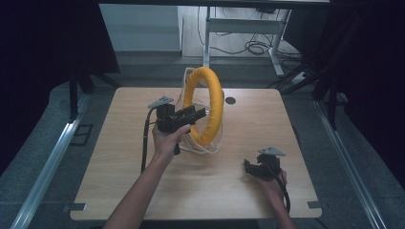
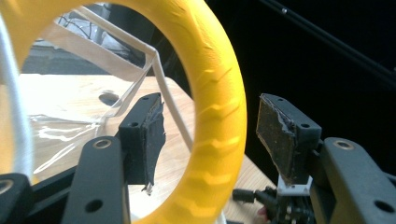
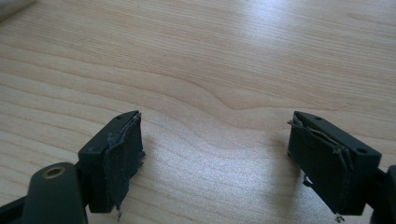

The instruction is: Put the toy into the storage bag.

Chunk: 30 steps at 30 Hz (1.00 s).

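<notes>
Right now the desk [image 1: 119, 176] carries a yellow ring [image 1: 212, 102] standing on edge in a clear stand [image 1: 184, 86] near the far middle. Left tool [image 1: 193, 114] has its jaws spread, one on each side of the ring's rim, not pressing it. Right tool [image 1: 248, 167] rests spread near the desk's front right.

wooden table [image 1: 143, 191], black curtains [image 1: 47, 43], floor cables [image 1: 255, 46]
</notes>
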### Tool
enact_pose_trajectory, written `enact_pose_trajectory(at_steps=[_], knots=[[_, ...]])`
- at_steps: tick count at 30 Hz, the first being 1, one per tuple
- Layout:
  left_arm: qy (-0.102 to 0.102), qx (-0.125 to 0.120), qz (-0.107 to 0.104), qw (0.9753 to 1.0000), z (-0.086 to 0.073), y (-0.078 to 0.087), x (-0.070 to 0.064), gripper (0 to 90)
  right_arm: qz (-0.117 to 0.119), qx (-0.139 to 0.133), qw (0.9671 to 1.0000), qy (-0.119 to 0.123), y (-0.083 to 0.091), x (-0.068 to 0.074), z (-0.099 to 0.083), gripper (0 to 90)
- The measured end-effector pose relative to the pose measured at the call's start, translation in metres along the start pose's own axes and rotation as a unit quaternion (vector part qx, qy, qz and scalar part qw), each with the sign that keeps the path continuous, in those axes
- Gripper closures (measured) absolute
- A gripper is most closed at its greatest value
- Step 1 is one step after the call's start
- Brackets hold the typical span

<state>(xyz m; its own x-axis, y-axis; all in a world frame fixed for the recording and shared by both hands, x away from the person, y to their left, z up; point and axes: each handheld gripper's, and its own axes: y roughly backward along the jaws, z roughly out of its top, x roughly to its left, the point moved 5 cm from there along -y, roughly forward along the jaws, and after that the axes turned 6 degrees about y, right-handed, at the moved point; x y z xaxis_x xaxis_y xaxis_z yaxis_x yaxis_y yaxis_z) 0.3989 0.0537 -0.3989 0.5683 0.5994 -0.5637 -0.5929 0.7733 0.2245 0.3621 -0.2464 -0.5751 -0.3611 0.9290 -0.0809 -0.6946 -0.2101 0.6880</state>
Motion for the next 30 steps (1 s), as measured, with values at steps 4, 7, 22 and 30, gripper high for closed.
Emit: enact_pose_trajectory(at_steps=[4,7,22,30], knots=[[-0.006,0.015,-0.002,0.9999,-0.009,0.014,0.005,40.4,0.000,0.001,1.0000,0.001,0.000,0.000,0.000,17.9],[-0.020,0.026,0.007,0.9994,-0.018,0.025,0.012,40.0,0.000,0.001,1.0000,0.001,0.000,0.000,0.000,17.9],[-0.046,0.064,0.033,0.9964,-0.055,0.066,0.033,39.2,-0.002,0.001,1.0000,-0.001,0.000,0.000,0.000,17.9],[-0.067,0.083,0.062,0.9924,-0.079,0.081,0.037,38.9,-0.002,0.001,1.0000,0.000,0.000,0.000,0.000,17.9]])
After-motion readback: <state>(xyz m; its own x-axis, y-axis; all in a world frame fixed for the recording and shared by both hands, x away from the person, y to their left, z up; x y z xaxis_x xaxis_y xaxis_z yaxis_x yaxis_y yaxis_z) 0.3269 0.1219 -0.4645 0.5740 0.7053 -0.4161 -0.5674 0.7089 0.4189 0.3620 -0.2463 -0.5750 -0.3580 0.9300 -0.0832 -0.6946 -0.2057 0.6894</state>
